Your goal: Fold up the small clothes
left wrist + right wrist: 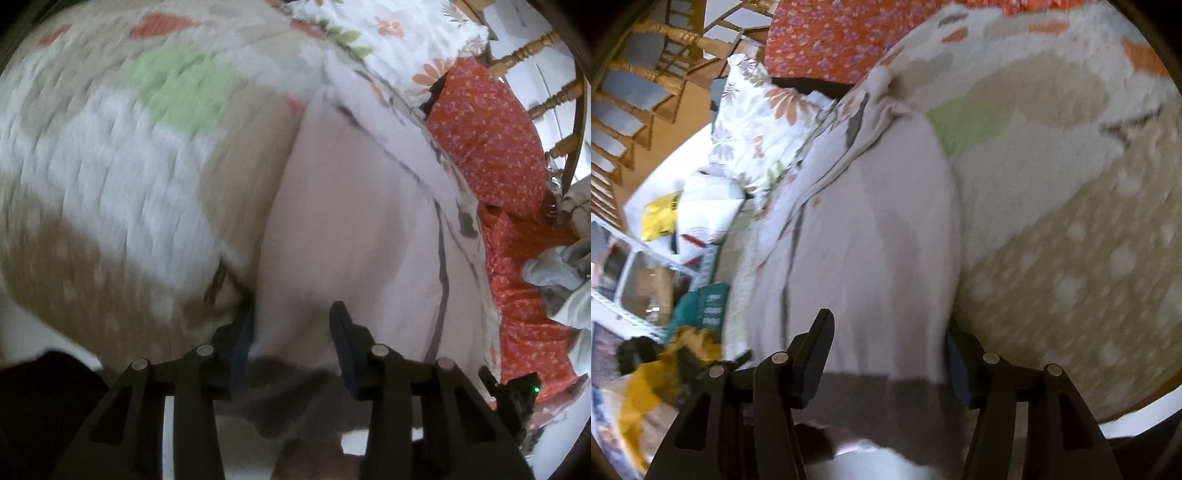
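A pale lilac-white garment (354, 206) with grey seams and a grey hem band lies on a quilted bed cover (110, 166). It also shows in the right wrist view (886, 229). My left gripper (291, 325) has its jaws spread wide, with the garment's grey hem between the fingers. My right gripper (890, 332) also has its jaws spread, with the grey hem band (886, 391) lying between them. Neither pair of pads is seen pressing the cloth. Both views are blurred by motion.
The quilt (1052, 184) has beige, white, green and orange patches. An orange floral cloth (491, 147) and a white flowered pillow (757, 114) lie beside the garment. A wooden chair (546, 96) stands behind. Grey clothes (561, 273) lie at the right. Clutter lies on the floor (665, 332).
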The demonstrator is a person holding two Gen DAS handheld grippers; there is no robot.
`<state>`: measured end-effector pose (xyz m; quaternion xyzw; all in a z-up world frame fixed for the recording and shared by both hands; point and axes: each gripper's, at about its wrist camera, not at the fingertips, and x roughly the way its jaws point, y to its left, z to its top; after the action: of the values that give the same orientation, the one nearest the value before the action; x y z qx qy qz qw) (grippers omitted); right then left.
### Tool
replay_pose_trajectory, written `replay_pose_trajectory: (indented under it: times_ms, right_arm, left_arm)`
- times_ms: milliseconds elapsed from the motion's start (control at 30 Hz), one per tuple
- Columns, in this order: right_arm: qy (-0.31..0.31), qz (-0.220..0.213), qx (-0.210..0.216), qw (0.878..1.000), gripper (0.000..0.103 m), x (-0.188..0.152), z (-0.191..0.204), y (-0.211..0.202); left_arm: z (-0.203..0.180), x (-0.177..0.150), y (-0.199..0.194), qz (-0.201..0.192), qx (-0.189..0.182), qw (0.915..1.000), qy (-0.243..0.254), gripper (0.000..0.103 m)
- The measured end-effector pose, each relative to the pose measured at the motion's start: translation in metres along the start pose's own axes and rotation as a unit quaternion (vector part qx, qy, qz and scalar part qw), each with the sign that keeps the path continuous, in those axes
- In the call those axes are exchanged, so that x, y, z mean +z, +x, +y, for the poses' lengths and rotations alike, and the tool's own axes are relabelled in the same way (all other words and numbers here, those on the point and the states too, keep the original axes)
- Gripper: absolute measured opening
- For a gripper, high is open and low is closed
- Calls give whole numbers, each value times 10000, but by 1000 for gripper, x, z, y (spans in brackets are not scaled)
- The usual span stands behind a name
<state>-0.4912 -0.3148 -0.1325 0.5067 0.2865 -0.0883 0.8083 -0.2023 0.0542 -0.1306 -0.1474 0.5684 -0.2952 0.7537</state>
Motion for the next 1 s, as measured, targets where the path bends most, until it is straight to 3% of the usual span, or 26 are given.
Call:
replay_pose_trajectory:
  times_ms: [200, 533, 633, 767, 800, 933, 1000]
  right_arm:
    - [-74, 221, 161, 9996, 62, -16, 6, 5]
    - [180, 460, 497, 9975, 62, -24, -3, 8]
    - [205, 581, 522, 9967, 58, -30, -5, 10]
    - [208, 717, 503, 9959, 54, -38, -2, 16]
    - [187, 746, 487, 9958, 54, -41, -1, 17]
    - [121, 766, 426, 9961, 54, -45, 1, 19]
    - [96, 745, 392, 9964, 54, -44, 2, 19]
  left_arm:
    - [16, -25, 7, 304, -95, 9987, -390, 42]
    - [12, -35, 8, 366, -92, 9990, -229, 43]
    - [12, -37, 6, 355, -165, 9989, -240, 29]
    - [14, -40, 5, 354, -245, 9987, -276, 29]
    - [15, -41, 6, 381, -253, 9985, -297, 29]
    - [16, -45, 15, 559, -155, 9975, -411, 52]
    - [16, -47, 18, 627, -158, 9969, -447, 53]
